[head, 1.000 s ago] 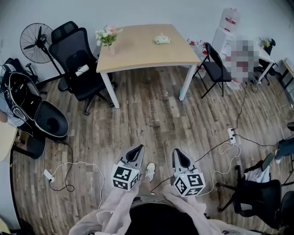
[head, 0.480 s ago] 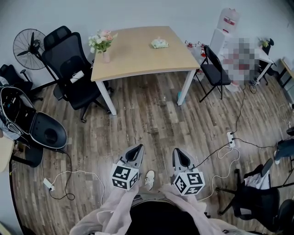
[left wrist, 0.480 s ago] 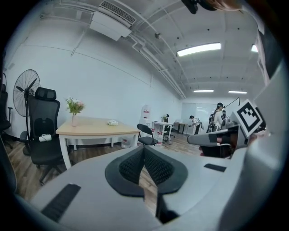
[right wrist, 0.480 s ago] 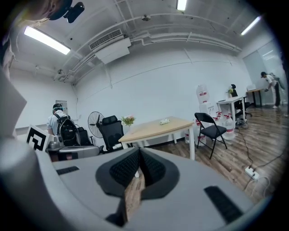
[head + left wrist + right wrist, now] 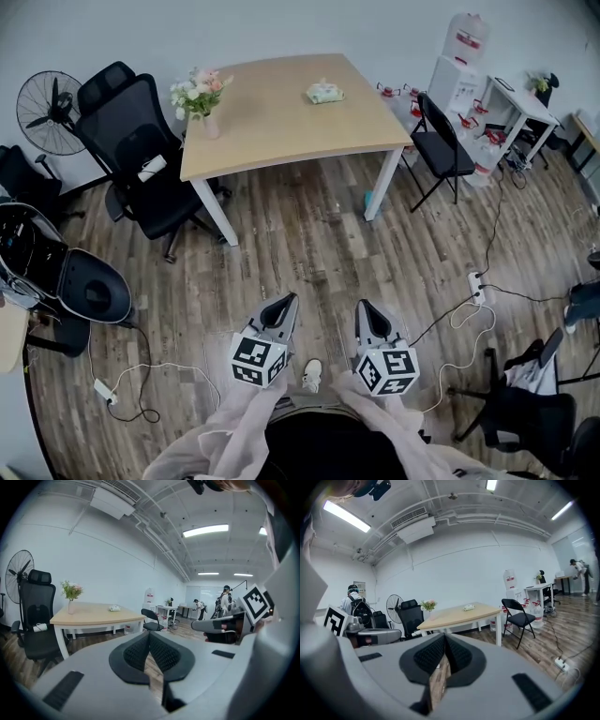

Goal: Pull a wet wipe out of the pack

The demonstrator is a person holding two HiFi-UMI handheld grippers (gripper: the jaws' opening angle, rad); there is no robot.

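- Since the earlier head view, the table (image 5: 281, 127) has grown larger in the upper middle of the frame, and the fan (image 5: 45, 111) has slid toward the left edge. I am walking closer, and both claws have kept their spot at the bottom centre.
- Head view: my left gripper (image 5: 284, 303) and right gripper (image 5: 367, 308) are carried side by side above bare floor, pointing up the frame at the table. The wet wipe pack (image 5: 324, 92) lies on the tabletop toward its far right part, well apart from both claws. A vase of flowers (image 5: 198, 96) stands at the table's left corner. I judge the claws are held low and level only for carrying, since nothing is within reach yet.
- Left gripper view: my jaws are pressed together with nothing between them, just floor showing below the pads. The pack (image 5: 114, 608) is a small pale lump at middle left.
- Right gripper view: this claw is also closed and empty. The pack (image 5: 469, 607) sits just right of centre, above the jaw tips, so I seem lined up with it. Both claws will need to open before I can pinch a wipe.
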